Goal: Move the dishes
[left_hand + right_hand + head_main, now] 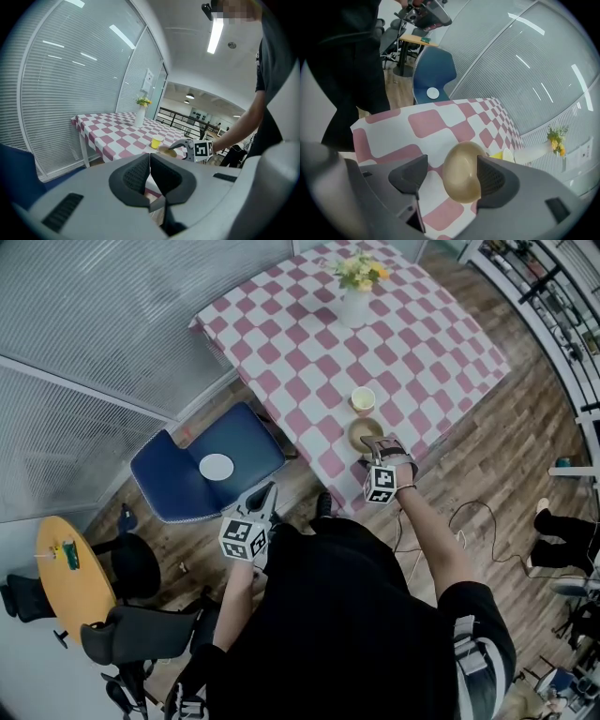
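A tan bowl [364,434] sits on the pink-checked table [422,352] near its front edge, with a yellow cup [363,400] just behind it. My right gripper [377,448] hangs over the bowl with its jaws wide. In the right gripper view the bowl [461,171] lies between the open pads of the right gripper [450,174], close against the right-hand one. A white plate [216,466] rests on a blue chair [187,479]. My left gripper [264,493] is held over the floor beside that chair. Its pads meet, with nothing between them, in the left gripper view [149,173].
A white vase [354,306] with yellow flowers stands mid-table. A round yellow side table [66,568] and black office chairs [131,563] stand at the left. Slatted glass walls run behind the table. Shelving lines the right side.
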Action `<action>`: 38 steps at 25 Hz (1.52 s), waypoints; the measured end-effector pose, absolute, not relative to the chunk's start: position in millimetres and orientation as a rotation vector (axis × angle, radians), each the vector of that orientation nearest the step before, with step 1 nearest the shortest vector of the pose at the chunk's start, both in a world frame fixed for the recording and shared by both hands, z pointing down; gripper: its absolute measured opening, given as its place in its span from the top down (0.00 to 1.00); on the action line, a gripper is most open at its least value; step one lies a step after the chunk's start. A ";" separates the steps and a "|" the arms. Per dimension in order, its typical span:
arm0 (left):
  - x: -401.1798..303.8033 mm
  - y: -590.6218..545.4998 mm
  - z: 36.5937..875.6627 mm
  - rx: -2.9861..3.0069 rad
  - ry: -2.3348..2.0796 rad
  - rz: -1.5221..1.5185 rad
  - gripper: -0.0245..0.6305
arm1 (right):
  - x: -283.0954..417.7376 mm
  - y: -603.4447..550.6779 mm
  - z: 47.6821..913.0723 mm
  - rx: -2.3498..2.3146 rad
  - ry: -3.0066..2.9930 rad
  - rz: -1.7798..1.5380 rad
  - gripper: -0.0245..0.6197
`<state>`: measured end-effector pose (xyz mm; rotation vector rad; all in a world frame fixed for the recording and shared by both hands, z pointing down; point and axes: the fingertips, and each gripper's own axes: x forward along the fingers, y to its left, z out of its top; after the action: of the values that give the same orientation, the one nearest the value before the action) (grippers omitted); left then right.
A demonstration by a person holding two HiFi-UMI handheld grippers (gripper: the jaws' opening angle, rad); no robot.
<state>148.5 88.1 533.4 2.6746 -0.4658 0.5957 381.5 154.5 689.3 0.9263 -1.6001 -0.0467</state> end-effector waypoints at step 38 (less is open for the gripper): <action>-138.4 -18.5 524.7 2.603 -0.716 0.518 0.93 | 71.7 -1.8 672.7 0.872 -1.749 -0.137 0.49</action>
<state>-138.4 -18.5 524.7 2.6028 -0.7164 0.5185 71.7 -1.8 672.7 0.8723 -1.7488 -0.1366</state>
